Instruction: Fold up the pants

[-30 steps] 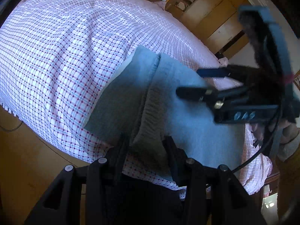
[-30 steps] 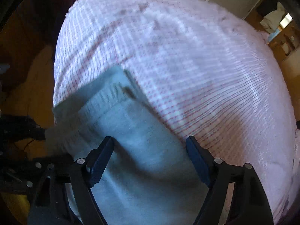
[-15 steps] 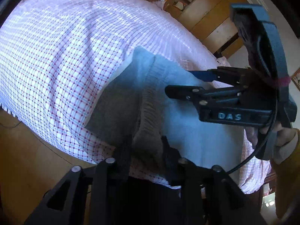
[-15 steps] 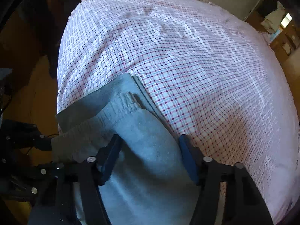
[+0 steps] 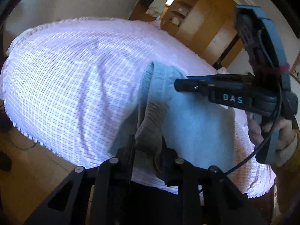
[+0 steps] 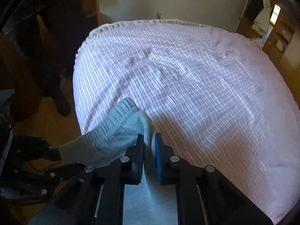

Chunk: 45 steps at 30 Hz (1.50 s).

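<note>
Your left gripper is clamped on the ribbed waistband of the grey-blue pants; the bunched rib fills the gap between its two black fingers. Your right gripper has its jaws together on a thin pinched fold of the same waistband, with cloth between the blue pads.

Edges and room: the pants lie at the near edge of the bed, which is covered in a pink checked sheet. Most of the sheet beyond the garment is bare, with shallow wrinkles only. The wooden floor lies to the left of the bed's near edge. A pale wall stands behind the far edge.

View differences: the left wrist view shows the right gripper from the side, the hand on its handle, and the broad flat body of the pants beneath it. It also shows wooden cabinets beyond the bed. The right wrist view shows the left gripper low at the left edge, and a dark figure or furniture standing on the floor beside the bed; blur hides which.

Orientation: the waistband spans between your two grippers, raised off the sheet. The garment's body runs back toward you beneath the right gripper; its far end is out of view.
</note>
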### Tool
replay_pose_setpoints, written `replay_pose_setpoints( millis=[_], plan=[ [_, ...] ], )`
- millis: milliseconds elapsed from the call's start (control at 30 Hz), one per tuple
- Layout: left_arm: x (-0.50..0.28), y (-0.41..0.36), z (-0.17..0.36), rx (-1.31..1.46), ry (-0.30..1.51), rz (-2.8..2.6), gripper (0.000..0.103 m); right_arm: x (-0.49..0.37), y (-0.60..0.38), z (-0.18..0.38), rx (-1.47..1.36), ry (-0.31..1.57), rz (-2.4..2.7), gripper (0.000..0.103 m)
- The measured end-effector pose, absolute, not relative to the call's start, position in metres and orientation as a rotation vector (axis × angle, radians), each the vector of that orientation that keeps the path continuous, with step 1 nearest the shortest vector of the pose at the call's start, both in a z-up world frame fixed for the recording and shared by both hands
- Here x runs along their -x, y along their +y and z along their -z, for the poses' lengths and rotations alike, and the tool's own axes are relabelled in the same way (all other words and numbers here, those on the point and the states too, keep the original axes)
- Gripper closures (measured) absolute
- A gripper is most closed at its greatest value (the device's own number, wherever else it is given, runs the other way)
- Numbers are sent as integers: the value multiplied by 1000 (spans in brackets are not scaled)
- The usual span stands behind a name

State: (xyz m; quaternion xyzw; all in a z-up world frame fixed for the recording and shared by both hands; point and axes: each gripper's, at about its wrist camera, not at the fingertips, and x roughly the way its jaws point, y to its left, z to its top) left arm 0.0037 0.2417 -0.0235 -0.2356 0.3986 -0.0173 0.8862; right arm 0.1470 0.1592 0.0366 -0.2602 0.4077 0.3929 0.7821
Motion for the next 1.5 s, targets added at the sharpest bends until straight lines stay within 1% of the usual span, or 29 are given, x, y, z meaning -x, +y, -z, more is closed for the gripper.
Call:
replay_pose_setpoints(
  millis=[100,133,200,267,367,500,533,633,767,967,1067,1133,1167,1200,1233,1300,1500],
  plan=[
    [-15,252,44,475,894,-4,72,-154,167,-14,567,917,-822,97],
    [-16,253,51,467,914,-20,71,-159,167,-5,563,937,-812,92],
    [-13,256,58,474,929,-27,70,-166,159,5,480,973,-800,88],
    [-7,260,58,489,910,-19,70,-168,143,0,365,992,-806,87],
    [4,265,53,462,907,-20,69,-158,109,-23,237,943,-803,79],
    [16,267,36,408,867,-43,69,-143,48,-48,144,859,-720,62],
    [17,265,30,386,859,-55,69,-142,35,-50,127,857,-696,60],
    [15,255,10,345,841,-56,69,-143,-8,-45,84,887,-592,60],
    [-19,232,-5,313,831,-1,69,-148,-57,-38,14,908,-468,60],
    [-83,208,-16,408,771,86,69,-165,-75,-20,-14,893,-415,60],
    [-115,196,-6,390,804,112,69,-179,-69,-1,19,912,-369,60],
    [-138,196,13,329,864,57,70,-191,-68,17,35,933,-328,61],
    [-145,197,22,310,885,32,74,-195,-69,23,27,931,-326,61],
    [-153,202,34,314,909,34,77,-199,-71,29,18,919,-322,61],
    [-156,205,39,328,911,45,78,-203,-73,32,15,911,-311,57],
    [-156,210,41,356,899,64,78,-209,-81,37,-36,919,-313,50],
    [-145,209,28,328,921,50,78,-202,-100,24,-136,926,-347,50]
  ],
)
